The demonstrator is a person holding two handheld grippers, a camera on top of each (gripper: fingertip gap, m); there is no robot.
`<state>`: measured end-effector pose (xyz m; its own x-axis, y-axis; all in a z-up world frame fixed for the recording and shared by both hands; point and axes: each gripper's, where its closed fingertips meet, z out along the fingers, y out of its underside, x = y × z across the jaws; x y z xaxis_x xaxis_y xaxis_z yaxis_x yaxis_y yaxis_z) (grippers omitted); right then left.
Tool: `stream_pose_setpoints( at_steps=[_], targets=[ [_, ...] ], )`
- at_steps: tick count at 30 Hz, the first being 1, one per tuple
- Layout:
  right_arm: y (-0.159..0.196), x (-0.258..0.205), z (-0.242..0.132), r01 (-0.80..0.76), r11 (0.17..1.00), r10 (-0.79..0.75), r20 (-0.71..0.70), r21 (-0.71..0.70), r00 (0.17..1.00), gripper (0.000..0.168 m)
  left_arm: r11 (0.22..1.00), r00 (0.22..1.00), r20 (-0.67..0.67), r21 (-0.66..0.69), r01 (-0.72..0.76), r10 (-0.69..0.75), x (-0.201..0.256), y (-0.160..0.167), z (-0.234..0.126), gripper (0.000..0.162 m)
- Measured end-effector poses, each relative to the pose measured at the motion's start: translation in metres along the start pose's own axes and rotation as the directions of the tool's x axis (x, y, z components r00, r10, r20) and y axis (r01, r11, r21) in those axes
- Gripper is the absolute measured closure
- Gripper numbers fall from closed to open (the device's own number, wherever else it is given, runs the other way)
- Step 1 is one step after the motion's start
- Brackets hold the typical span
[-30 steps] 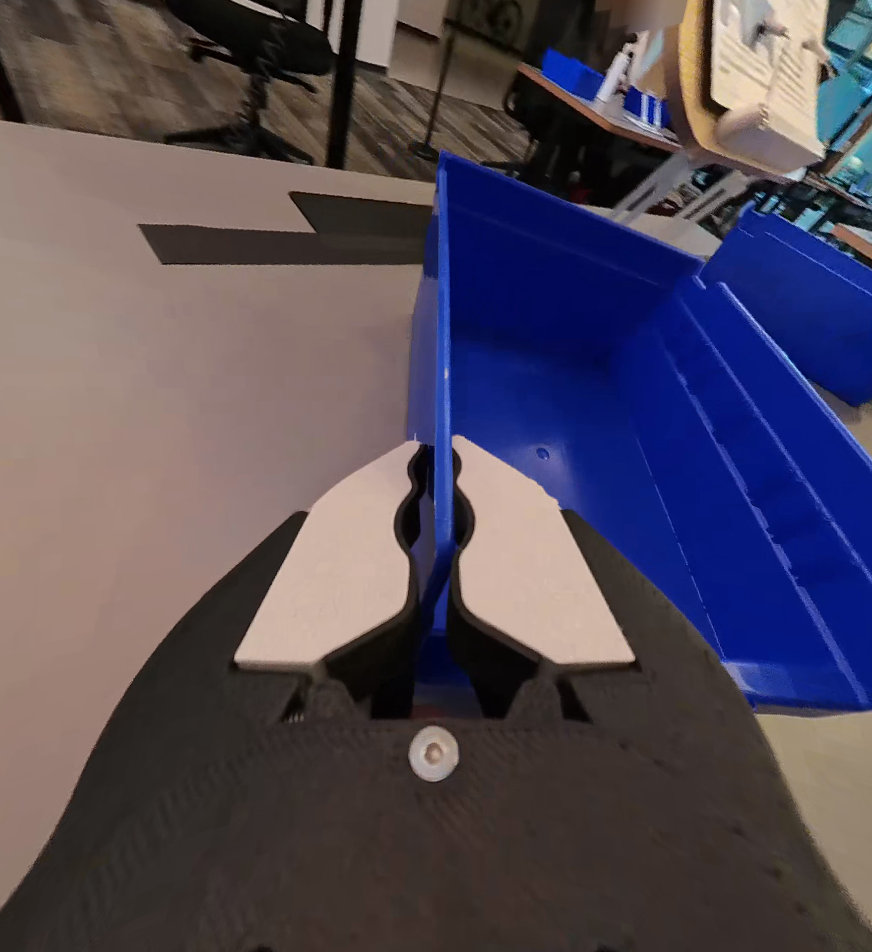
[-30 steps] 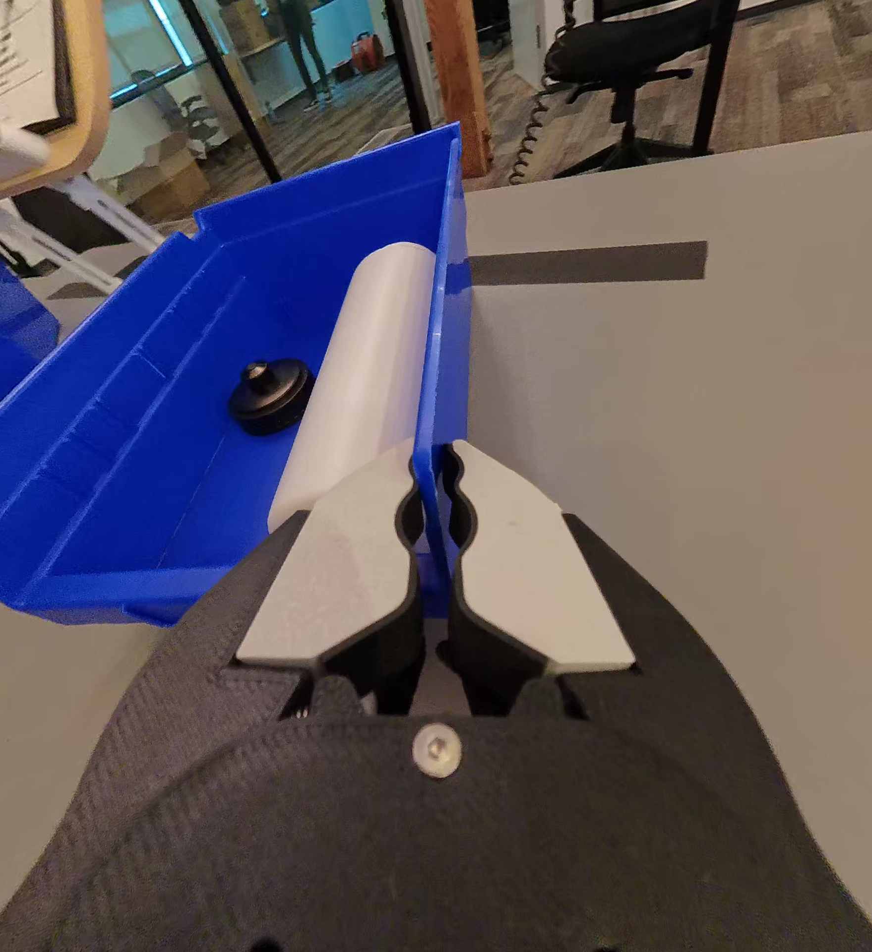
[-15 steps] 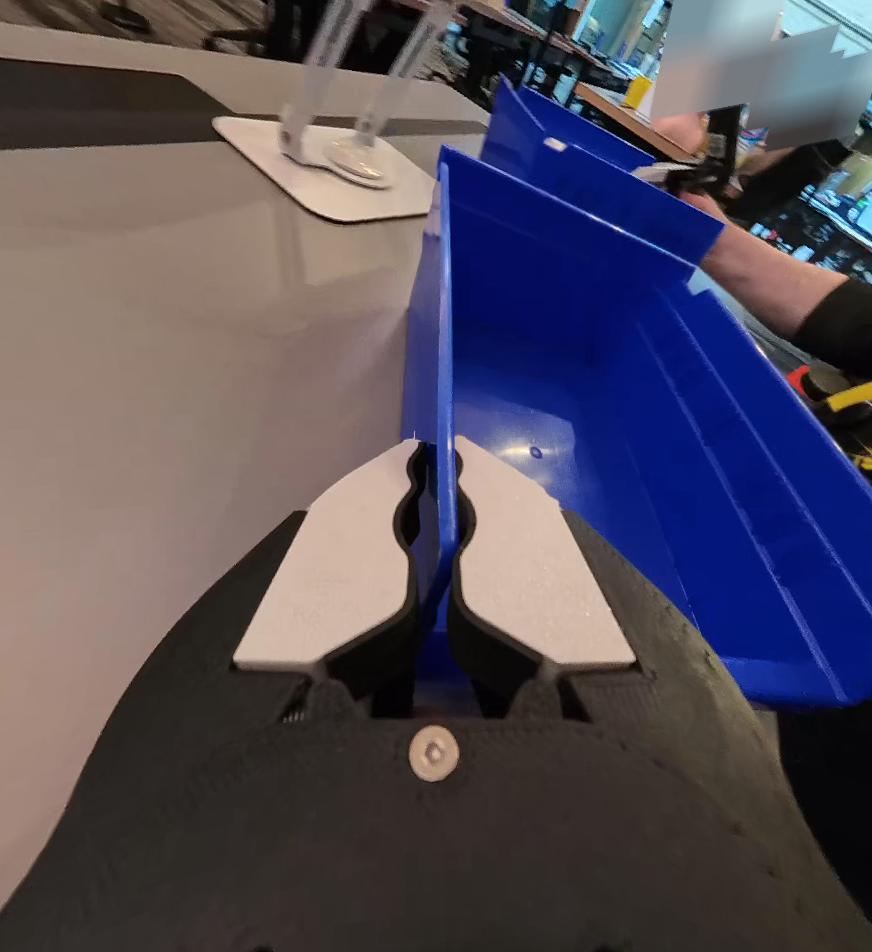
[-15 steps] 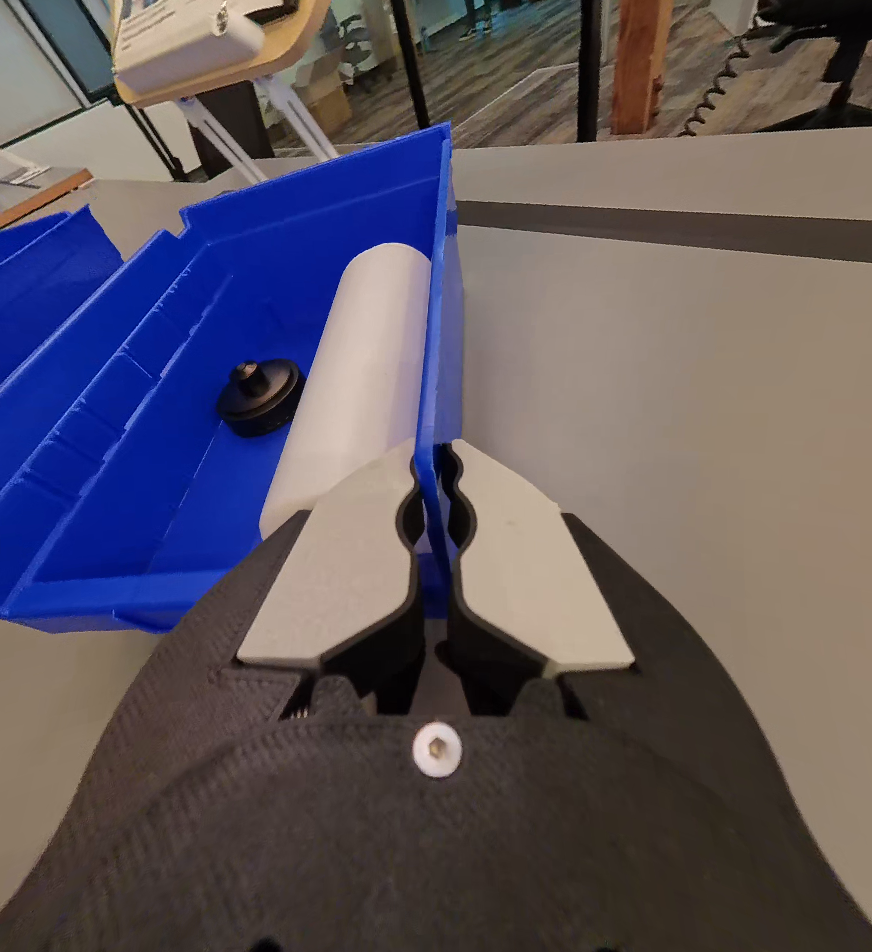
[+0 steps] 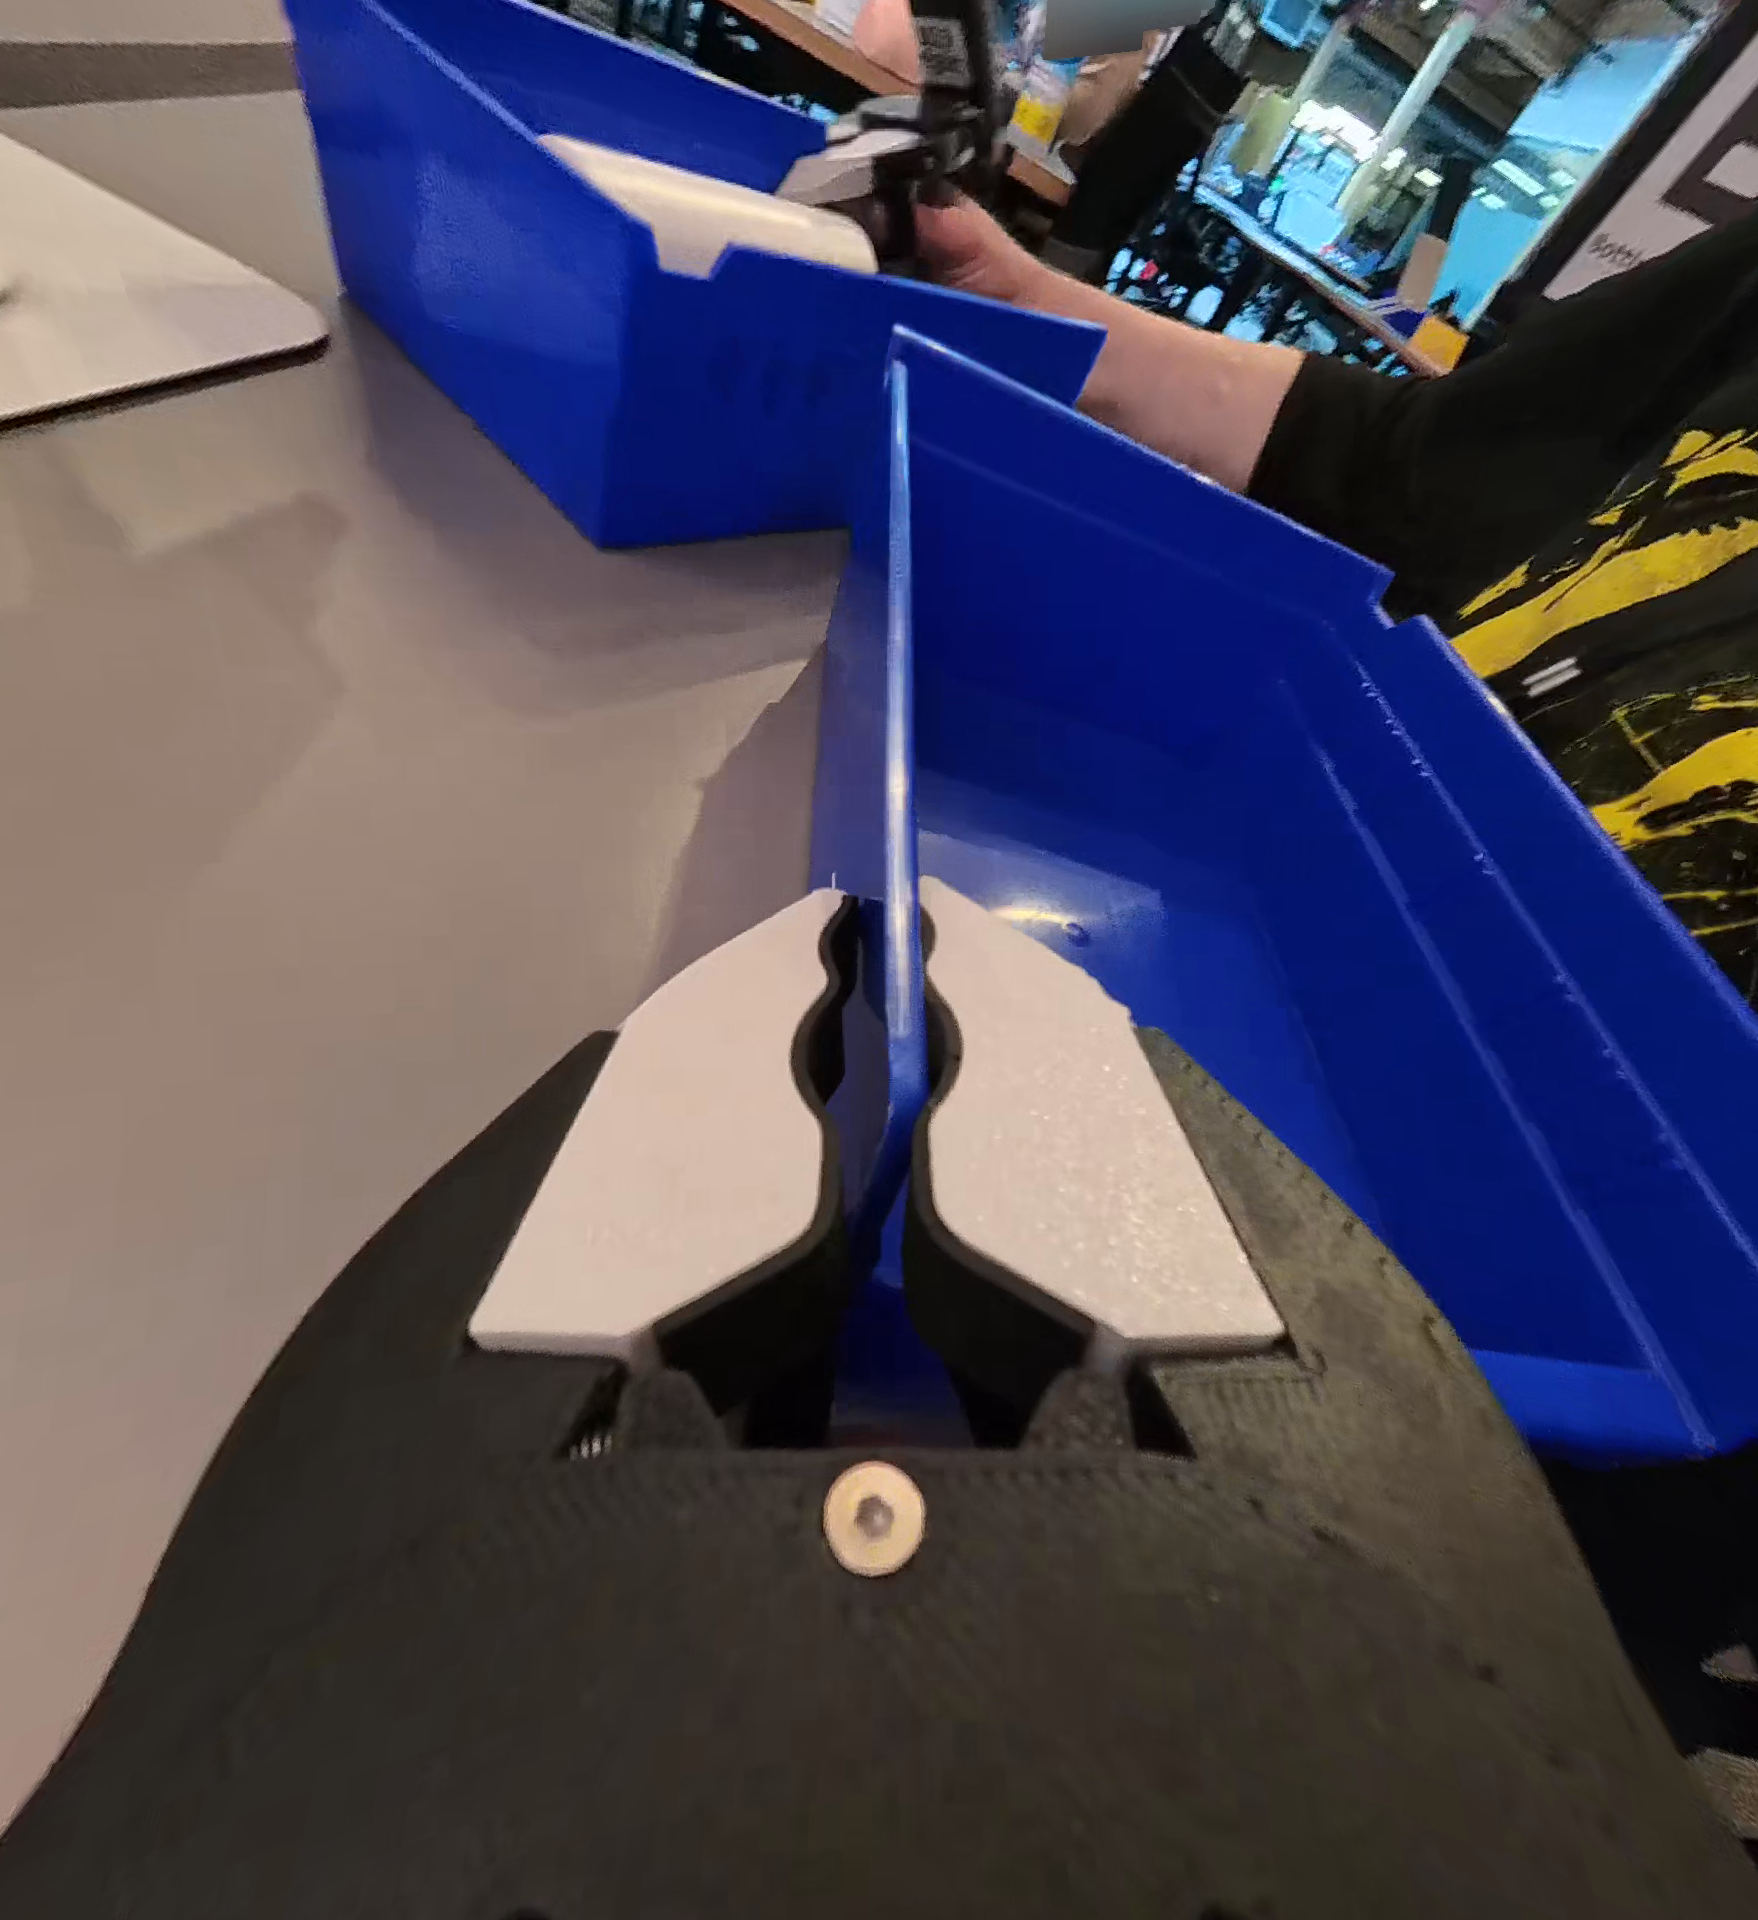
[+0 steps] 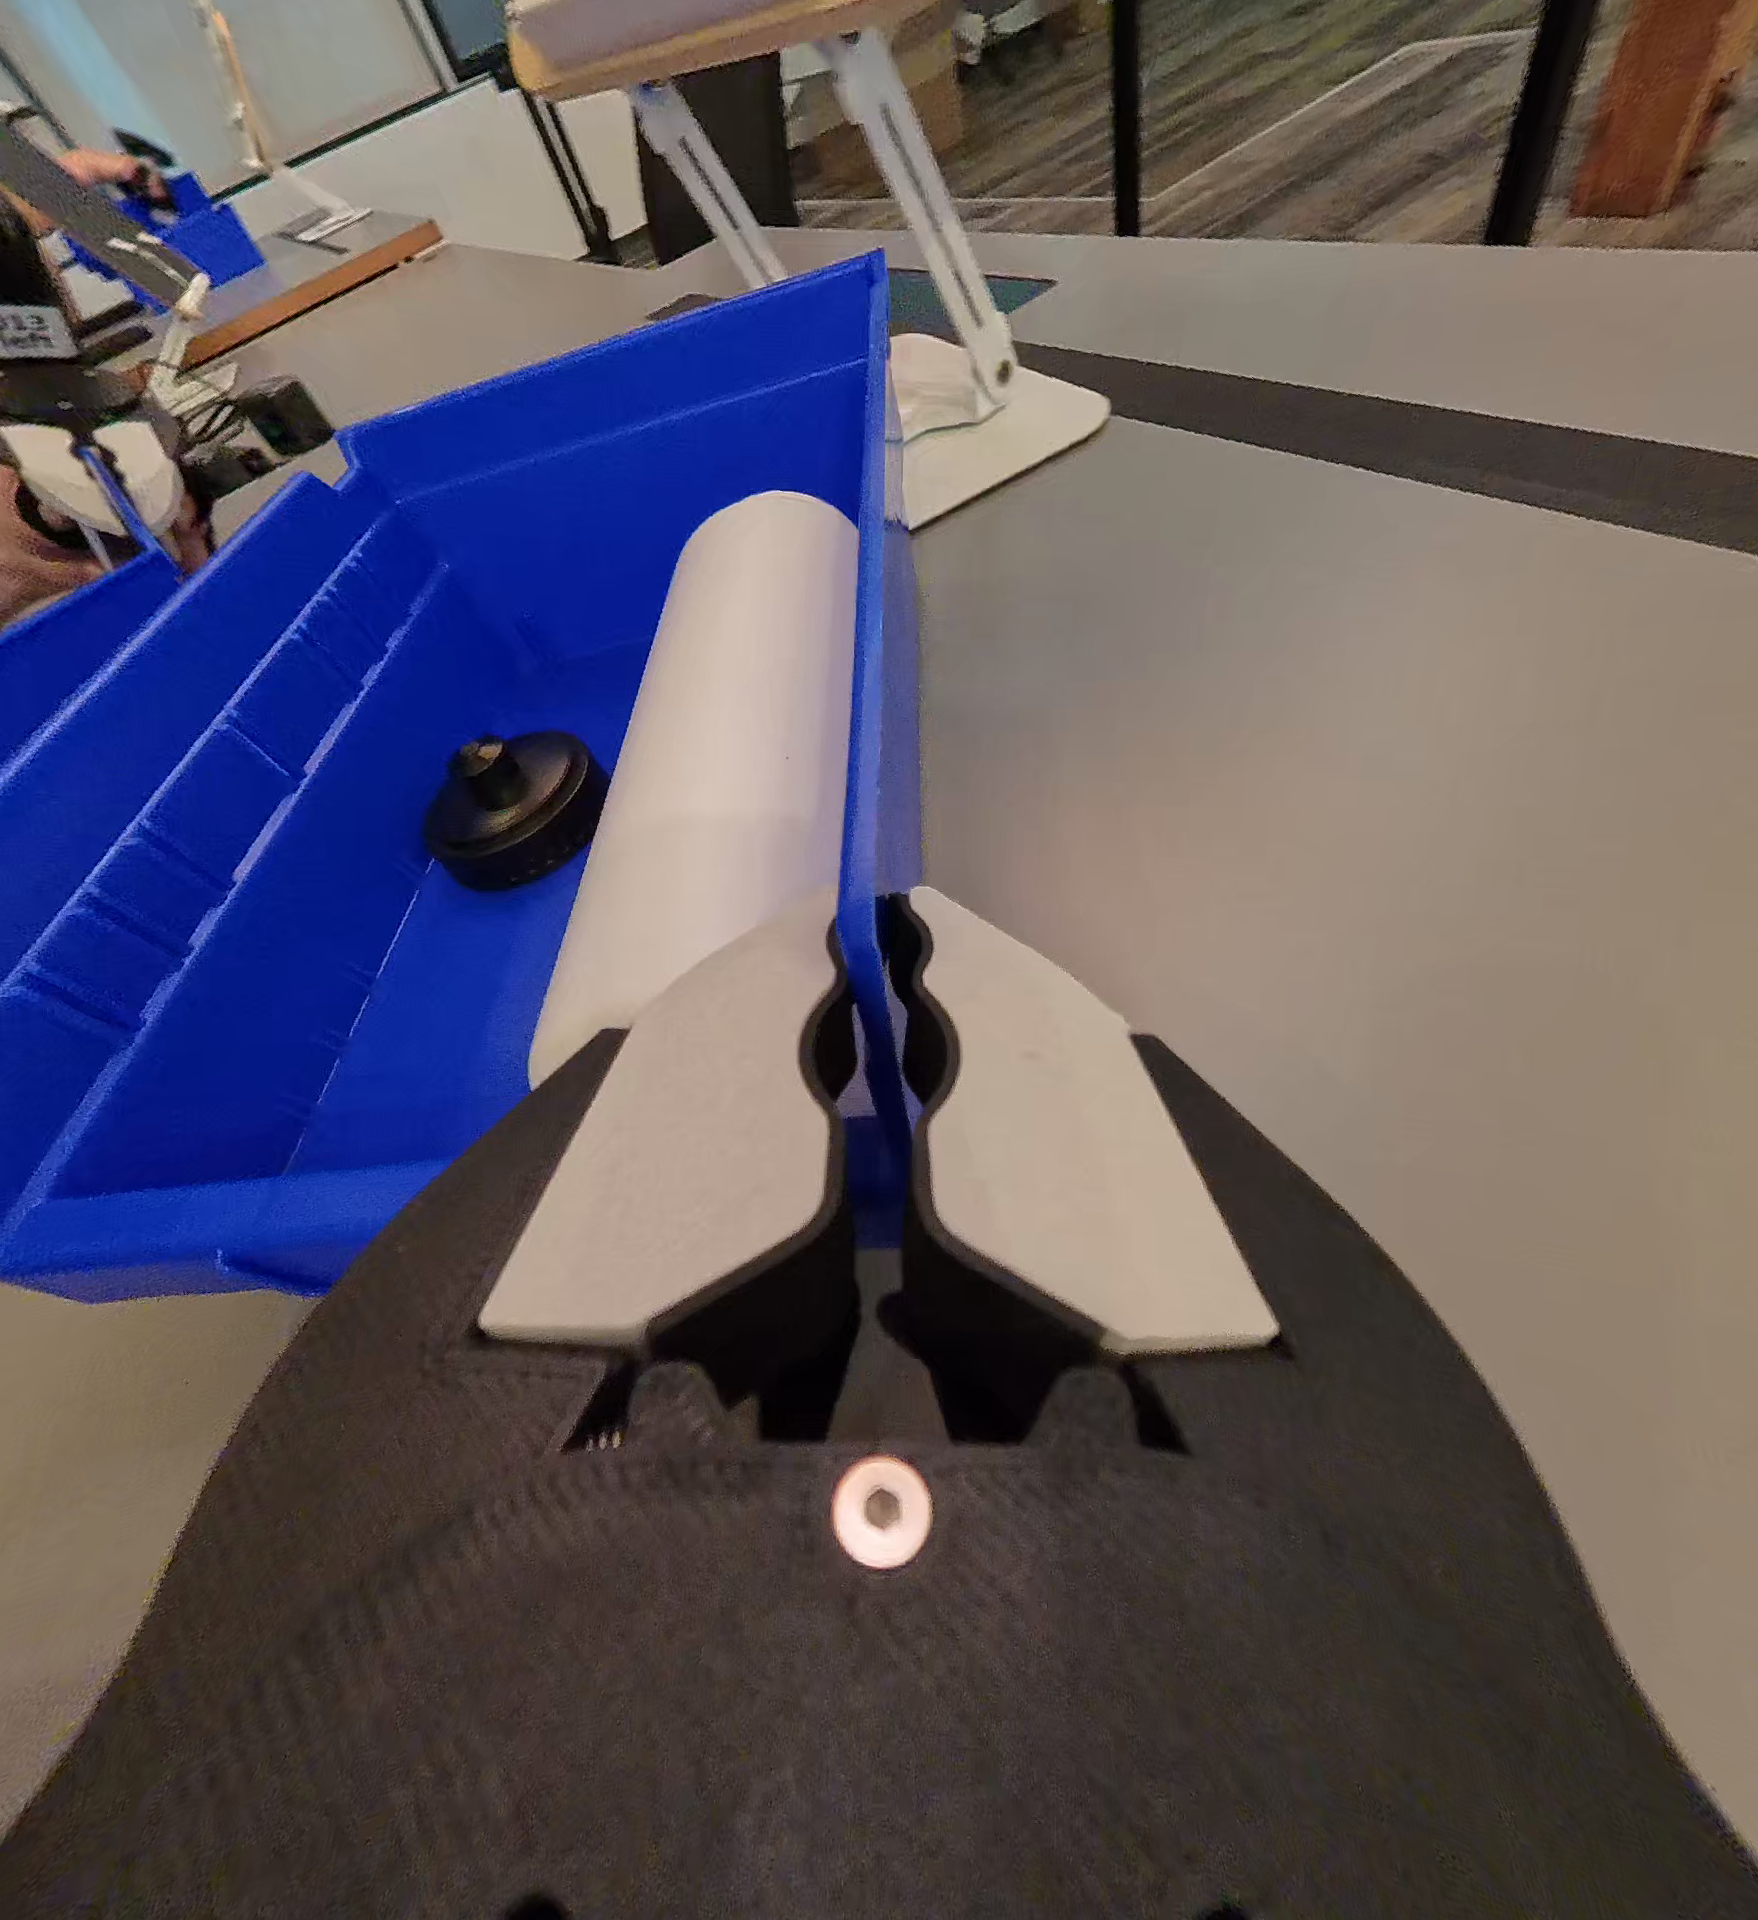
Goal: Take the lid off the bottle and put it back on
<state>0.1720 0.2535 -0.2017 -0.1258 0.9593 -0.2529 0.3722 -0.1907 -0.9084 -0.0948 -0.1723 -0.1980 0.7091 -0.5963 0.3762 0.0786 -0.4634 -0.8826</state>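
Gripping a bin wall with each tool, not yet the bottle. Left gripper (image 5: 885,914), centre of the left wrist view: jaws nearly together, clamped on the thin side wall of the empty blue bin (image 5: 1218,790) that fills the right half of that frame. Right gripper (image 6: 880,914), centre of the right wrist view: likewise pinched on the right-hand wall of the second blue bin (image 6: 179,862). White bottle (image 6: 740,748) lies on its side in this bin, along the gripped wall, mid-frame; black lid (image 6: 516,810) sits apart, just left of it on the bin floor. Judgement: step in hand is positioning the bins. To do it well, keep both bins level so the bottle does not roll, set them flat on the grey table (image 6: 1374,831), then release before reaching for bottle and lid.
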Motion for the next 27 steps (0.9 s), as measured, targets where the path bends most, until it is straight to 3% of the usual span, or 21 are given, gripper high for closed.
stream_pose_setpoints(
  at_steps=[4,20,27],
  targets=[
    [-0.005,-0.007,0.028,0.028,0.999,-0.026,0.06,-0.034,0.998,0.163,1.0,0.999,-0.041,-0.008,-0.007,0.007,0.003,-0.004,0.016,0.154],
    [-0.007,-0.013,0.037,0.092,0.993,-0.074,0.227,-0.072,0.971,0.163,0.999,0.992,-0.123,-0.03,-0.022,0.019,0.01,-0.01,0.044,0.154],
    [-0.024,-0.02,0.089,0.121,0.99,-0.1,0.236,-0.074,0.966,0.164,0.999,0.991,-0.13,-0.026,-0.024,0.021,0.007,-0.015,0.058,0.153]
  ],
)
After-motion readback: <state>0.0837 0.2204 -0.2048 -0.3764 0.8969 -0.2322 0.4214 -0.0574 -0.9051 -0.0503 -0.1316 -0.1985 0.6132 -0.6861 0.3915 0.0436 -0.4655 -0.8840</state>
